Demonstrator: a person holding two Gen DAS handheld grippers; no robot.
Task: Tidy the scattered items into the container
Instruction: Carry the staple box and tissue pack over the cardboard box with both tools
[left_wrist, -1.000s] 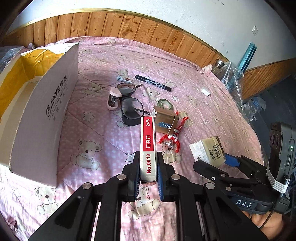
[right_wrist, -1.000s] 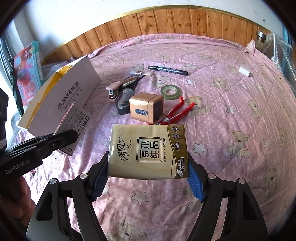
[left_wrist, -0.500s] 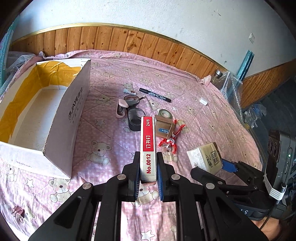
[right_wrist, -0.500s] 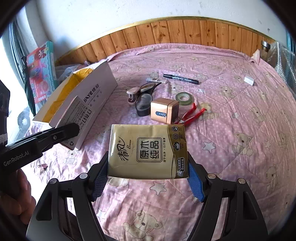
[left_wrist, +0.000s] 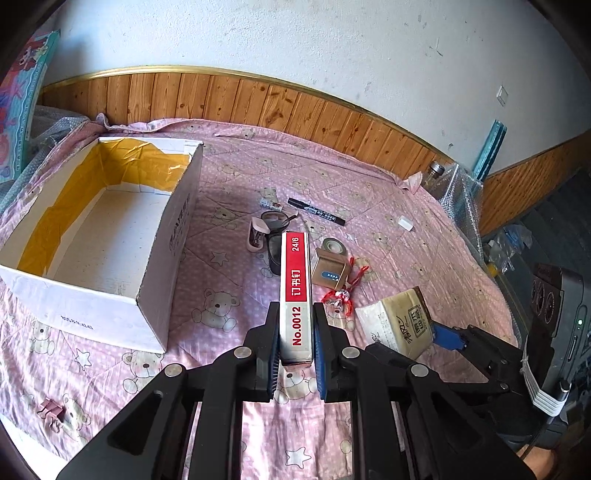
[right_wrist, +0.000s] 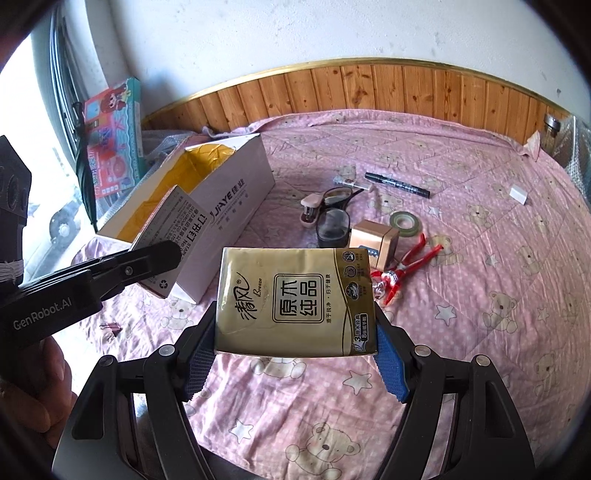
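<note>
My left gripper (left_wrist: 295, 332) is shut on a red and white staple box (left_wrist: 295, 291), held in the air over the pink bedspread. My right gripper (right_wrist: 295, 334) is shut on a gold tissue pack (right_wrist: 295, 299), also lifted. The open white cardboard box (left_wrist: 168, 240) with yellow lining stands to the left and nothing shows inside it. In the right wrist view the left gripper (right_wrist: 155, 254) holds the staple box (right_wrist: 168, 236) beside the cardboard box (right_wrist: 236, 195). Scattered on the bed lie a black marker (left_wrist: 316, 211), glasses (left_wrist: 275, 240), a pink stapler (left_wrist: 255, 234), a tape roll (left_wrist: 334, 245), a small gold box (left_wrist: 330, 267) and red pliers (right_wrist: 410, 264).
A pink binder clip (left_wrist: 51, 410) lies at the near left of the bed. A small white block (left_wrist: 405, 223) sits at the far right. Wood panelling (left_wrist: 295, 107) runs behind the bed. A toy box (right_wrist: 114, 133) and bubble wrap stand at the bed's left.
Both grippers have risen and pulled back with their loads, so the scattered items look smaller. The cardboard box's inside has come into the left wrist view.
</note>
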